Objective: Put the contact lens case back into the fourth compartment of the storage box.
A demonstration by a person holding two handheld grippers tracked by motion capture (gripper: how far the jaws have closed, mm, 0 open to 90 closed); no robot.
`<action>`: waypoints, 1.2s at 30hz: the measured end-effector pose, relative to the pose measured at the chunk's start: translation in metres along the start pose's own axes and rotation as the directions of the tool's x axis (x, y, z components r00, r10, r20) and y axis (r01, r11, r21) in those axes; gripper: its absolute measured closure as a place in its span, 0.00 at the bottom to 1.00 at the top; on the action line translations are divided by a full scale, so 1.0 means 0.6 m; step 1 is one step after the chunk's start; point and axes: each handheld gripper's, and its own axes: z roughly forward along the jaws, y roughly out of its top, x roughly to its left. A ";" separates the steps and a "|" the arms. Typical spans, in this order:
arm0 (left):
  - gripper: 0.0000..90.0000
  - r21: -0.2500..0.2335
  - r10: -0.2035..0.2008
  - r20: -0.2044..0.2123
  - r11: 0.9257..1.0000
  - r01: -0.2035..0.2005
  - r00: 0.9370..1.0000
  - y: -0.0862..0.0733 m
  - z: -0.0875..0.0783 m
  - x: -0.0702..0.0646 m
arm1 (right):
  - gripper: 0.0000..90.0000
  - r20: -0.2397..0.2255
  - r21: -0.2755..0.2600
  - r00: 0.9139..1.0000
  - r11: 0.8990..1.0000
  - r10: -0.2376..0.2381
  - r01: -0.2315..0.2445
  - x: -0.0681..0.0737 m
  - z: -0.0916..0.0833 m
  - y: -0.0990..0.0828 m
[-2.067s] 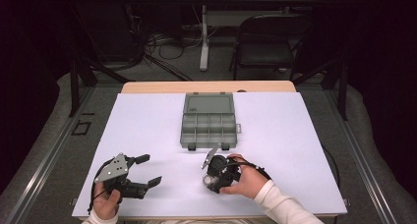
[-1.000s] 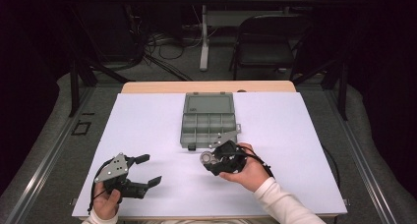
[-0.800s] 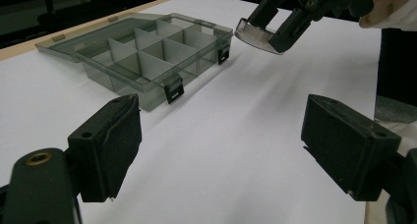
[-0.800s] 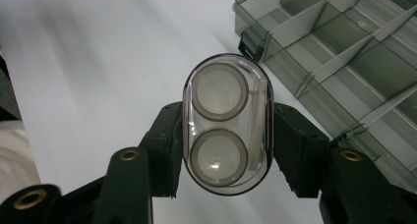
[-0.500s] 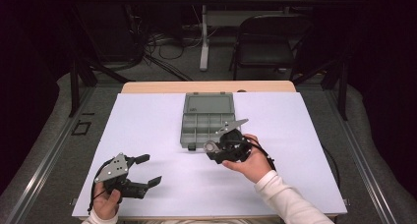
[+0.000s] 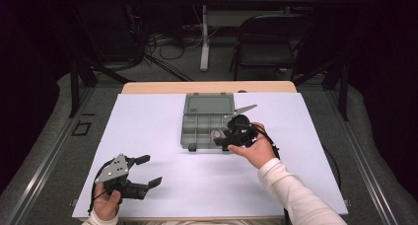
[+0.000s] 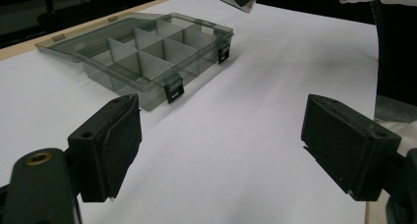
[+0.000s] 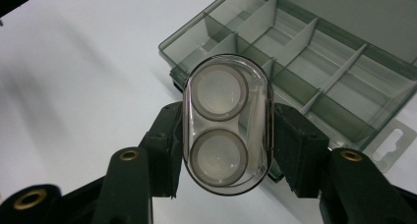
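Right gripper [image 8: 226, 135] clamps clear oval case [image 8: 227, 123] holding two round discs, over organizer box's [image 6: 202, 121] front-right compartments, 3 o'clock of box centre. Left gripper [image 6: 143, 171] open, empty, at table's [image 6: 148, 116] 7 o'clock

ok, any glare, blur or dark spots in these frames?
High view: white table sheet evenly lit, surroundings dark. Right gripper view: soft glare on the clear oval case in the right tongs, organizer box slightly soft. Left gripper view: left tongs blurred up close, box sharp.
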 end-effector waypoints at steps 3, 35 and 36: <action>0.18 0.000 0.000 0.000 1.000 0.000 1.000 0.000 0.000 0.000 | 0.54 0.010 0.003 1.000 1.000 0.012 -0.012 -0.009 -0.001 0.005; 0.18 -0.003 -0.001 -0.003 1.000 0.001 1.000 0.000 0.000 0.001 | 0.54 0.101 0.001 0.990 0.995 0.101 -0.101 -0.080 0.001 0.046; 0.18 -0.003 -0.001 -0.003 1.000 0.001 1.000 0.000 0.000 0.001 | 0.54 0.103 -0.001 0.990 0.995 0.101 -0.101 -0.082 0.002 0.047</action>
